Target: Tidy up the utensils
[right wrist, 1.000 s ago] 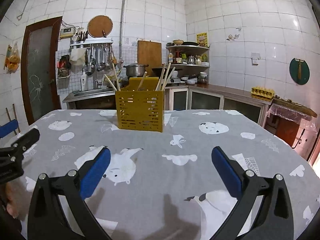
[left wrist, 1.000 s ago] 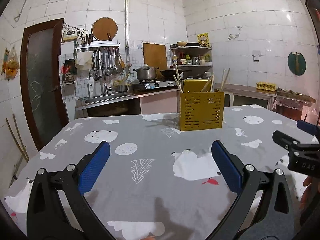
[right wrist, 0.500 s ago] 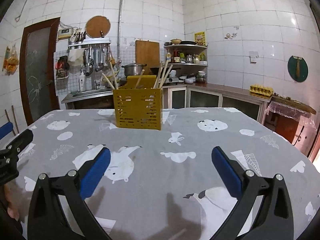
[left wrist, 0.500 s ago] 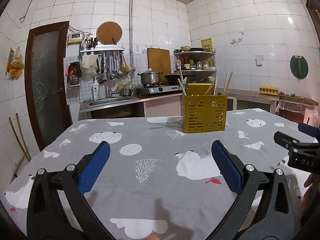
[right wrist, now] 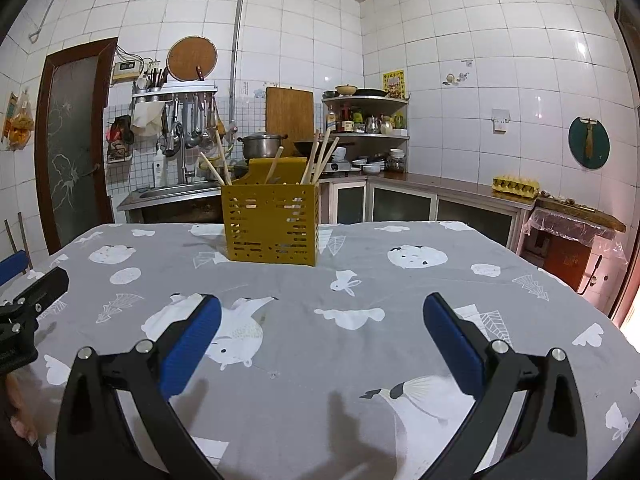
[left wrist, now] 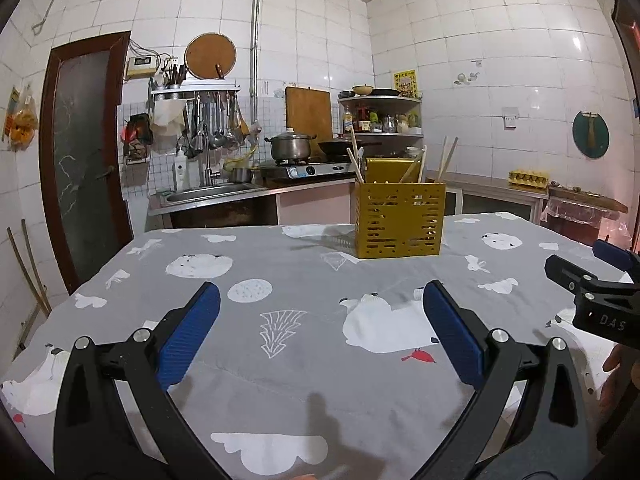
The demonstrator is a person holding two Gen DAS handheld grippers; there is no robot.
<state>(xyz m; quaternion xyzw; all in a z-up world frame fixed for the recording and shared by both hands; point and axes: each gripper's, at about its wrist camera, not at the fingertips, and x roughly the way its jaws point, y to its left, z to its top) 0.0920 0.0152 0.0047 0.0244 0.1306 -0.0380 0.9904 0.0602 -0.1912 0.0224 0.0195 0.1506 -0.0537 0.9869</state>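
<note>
While both grippers' fingers gape wide holding nothing | chopsticks [right wrist: 320,156] poke from yellow box [right wrist: 272,224] | bottoms hidden inside

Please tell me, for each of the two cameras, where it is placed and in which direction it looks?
Left wrist: sits on the left gripper, low over the tablecloth, facing the yellow utensil holder; its open blue fingers and the right gripper at the right edge show.
Right wrist: sits on the right gripper, same heading; the left gripper appears at the left edge.
Shared: holder, chopsticks, tablecloth, kitchen counter.
</note>
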